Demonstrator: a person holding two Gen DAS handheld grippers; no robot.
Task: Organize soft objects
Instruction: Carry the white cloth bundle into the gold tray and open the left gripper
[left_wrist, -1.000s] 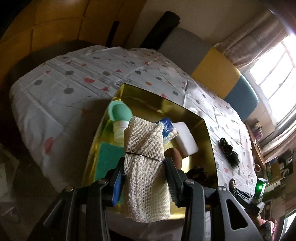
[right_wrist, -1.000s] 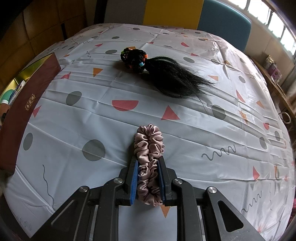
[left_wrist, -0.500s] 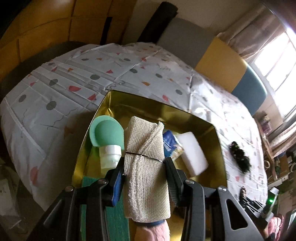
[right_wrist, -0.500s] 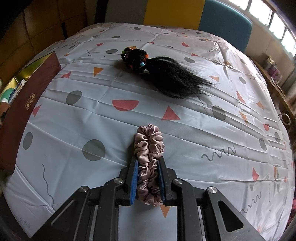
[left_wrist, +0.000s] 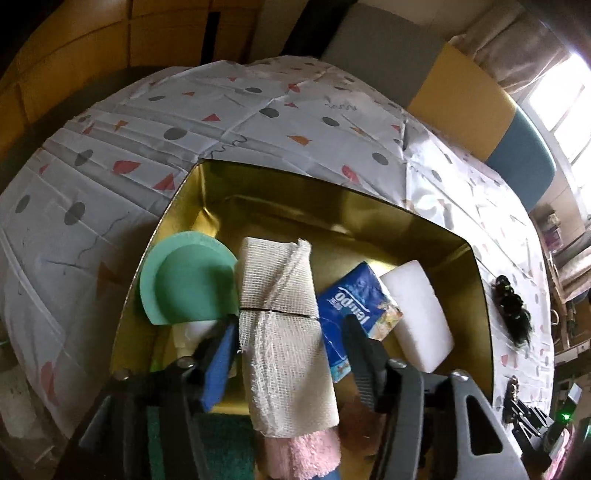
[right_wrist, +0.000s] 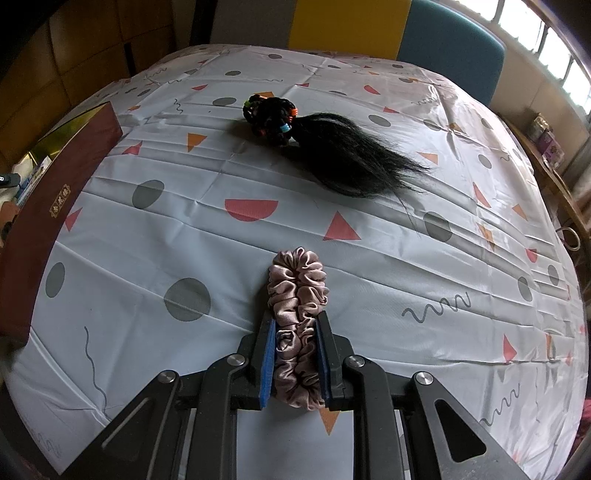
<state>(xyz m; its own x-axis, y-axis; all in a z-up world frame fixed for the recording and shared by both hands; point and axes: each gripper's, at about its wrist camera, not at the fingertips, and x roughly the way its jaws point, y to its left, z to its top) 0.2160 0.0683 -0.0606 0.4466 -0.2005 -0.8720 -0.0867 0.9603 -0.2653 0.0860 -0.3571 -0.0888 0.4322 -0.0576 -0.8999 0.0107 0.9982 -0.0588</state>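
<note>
My left gripper (left_wrist: 290, 325) is over the gold-lined box (left_wrist: 332, 210) with its jaws spread apart. A beige mesh cloth roll (left_wrist: 284, 328) lies between them, clear of the right finger. The box holds a green round-topped item (left_wrist: 184, 284), a blue tissue pack (left_wrist: 354, 306), a white sponge (left_wrist: 421, 321), a pink towel (left_wrist: 303, 450) and a green cloth (left_wrist: 221, 443). My right gripper (right_wrist: 297, 332) is shut on a pink satin scrunchie (right_wrist: 297, 295) just above the tablecloth.
A black hairpiece with coloured bands (right_wrist: 332, 147) lies on the patterned tablecloth (right_wrist: 147, 229), also in the left wrist view (left_wrist: 513, 310). The box's dark red outer wall (right_wrist: 55, 206) stands at the left. Chairs (right_wrist: 447, 48) stand behind the table.
My left gripper has moved forward over the box and its jaws have opened off the mesh cloth roll. The right gripper and scrunchie have stayed still.
</note>
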